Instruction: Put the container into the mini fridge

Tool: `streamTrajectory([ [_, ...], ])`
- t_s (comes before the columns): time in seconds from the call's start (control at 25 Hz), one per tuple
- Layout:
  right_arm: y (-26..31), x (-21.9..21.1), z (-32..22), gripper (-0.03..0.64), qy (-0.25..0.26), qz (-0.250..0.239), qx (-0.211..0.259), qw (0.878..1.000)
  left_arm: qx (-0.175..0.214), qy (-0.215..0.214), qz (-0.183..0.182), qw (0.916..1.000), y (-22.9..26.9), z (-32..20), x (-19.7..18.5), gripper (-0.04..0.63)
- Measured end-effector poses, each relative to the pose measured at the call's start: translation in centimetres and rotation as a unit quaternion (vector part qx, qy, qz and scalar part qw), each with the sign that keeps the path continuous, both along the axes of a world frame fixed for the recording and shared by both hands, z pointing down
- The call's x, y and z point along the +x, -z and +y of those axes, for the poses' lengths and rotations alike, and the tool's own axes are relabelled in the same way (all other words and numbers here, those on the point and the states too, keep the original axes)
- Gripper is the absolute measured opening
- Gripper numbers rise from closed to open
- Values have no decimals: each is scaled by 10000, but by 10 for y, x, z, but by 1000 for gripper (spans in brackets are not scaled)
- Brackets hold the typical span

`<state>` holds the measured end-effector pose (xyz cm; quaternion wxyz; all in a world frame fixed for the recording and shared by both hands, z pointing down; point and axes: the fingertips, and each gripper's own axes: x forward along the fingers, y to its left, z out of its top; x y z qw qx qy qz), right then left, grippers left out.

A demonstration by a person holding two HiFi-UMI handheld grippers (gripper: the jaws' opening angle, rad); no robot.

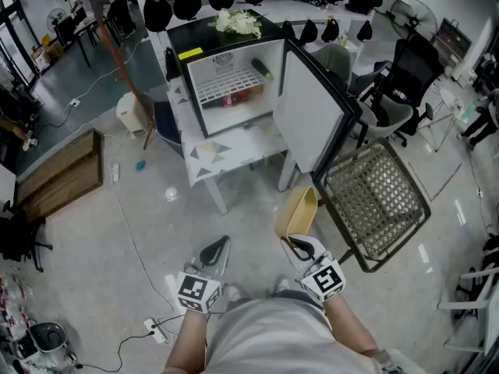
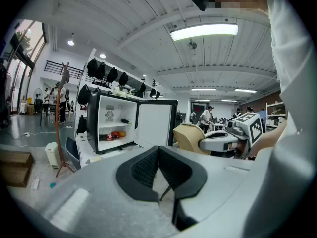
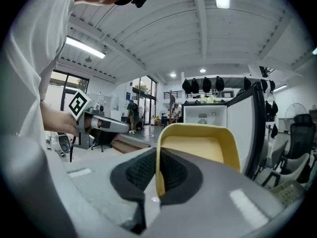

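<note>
A yellow container (image 1: 298, 213) hangs above the floor, and my right gripper (image 1: 295, 243) is shut on its near rim. The right gripper view shows the container (image 3: 198, 148) standing on edge between the dark pads (image 3: 143, 171), its hollow facing right. The mini fridge (image 1: 234, 84) stands on a low white table (image 1: 234, 153) ahead, its door (image 1: 312, 115) swung open to the right. Inside are a wire shelf, a dark bottle and red items. My left gripper (image 1: 214, 252) is shut and empty, level with the right one. The left gripper view shows the fridge (image 2: 111, 128) ahead to the left.
A wire-mesh chair (image 1: 374, 201) lies tipped right of the fridge door. Office chairs (image 1: 398, 92) stand at the back right. A wooden box (image 1: 62, 174), a small white bin (image 1: 131, 111) and floor cables (image 1: 125, 224) are on the left. Black bags (image 1: 187, 2) hang behind the fridge.
</note>
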<state>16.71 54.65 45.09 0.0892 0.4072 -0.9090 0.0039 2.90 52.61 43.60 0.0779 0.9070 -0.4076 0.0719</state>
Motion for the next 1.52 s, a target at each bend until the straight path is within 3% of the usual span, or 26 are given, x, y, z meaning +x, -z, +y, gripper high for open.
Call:
streamTrajectory([
  [0.24,-15,-35,1,14,-32,167,-176,9997,-20,-53,61,10000,-7,-2,-33,9],
  [0.48,0,-58,-9,14,-219,37,-71,9997,213,-136,129,9996,6,-9,-66,9],
  [0.64,0,-72,-18,14,-439,198,-19,9988,232,-216,125,9994,3,-13,-94,9],
  [0.8,-8,-135,-28,14,-588,260,-84,9979,157,-239,112,9995,-10,-23,-165,9],
  [0.96,-20,-153,-49,14,-617,263,-173,9976,157,-186,56,9997,-21,-41,-187,9],
  [1.16,-27,-223,-124,14,-514,345,-152,9980,-8,-127,88,9999,-37,-115,-250,9],
  [1.28,-36,-216,-176,14,-431,372,-143,9983,-34,-155,-17,9999,-45,-167,-238,9],
  [1.52,-42,-158,-300,14,-282,282,-149,9991,-100,-232,-213,9995,-51,-290,-176,9],
])
